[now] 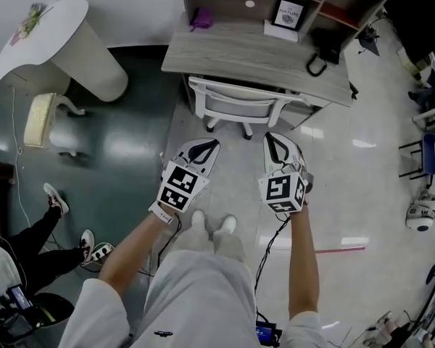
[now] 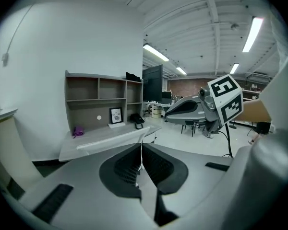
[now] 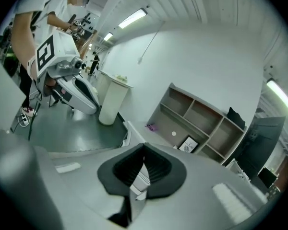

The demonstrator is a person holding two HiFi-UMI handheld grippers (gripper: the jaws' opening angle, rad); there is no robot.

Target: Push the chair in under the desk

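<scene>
A framed picture (image 1: 288, 14) stands right of a purple object (image 1: 200, 18).

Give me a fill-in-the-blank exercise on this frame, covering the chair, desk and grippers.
1. The chair in front of the desk is ___ in colour.
2. The left gripper and the right gripper both have their jaws ___, holding nothing.
3. In the head view, the purple item lies near the desk's ___ end.
Missing words: white; shut; left.
</scene>
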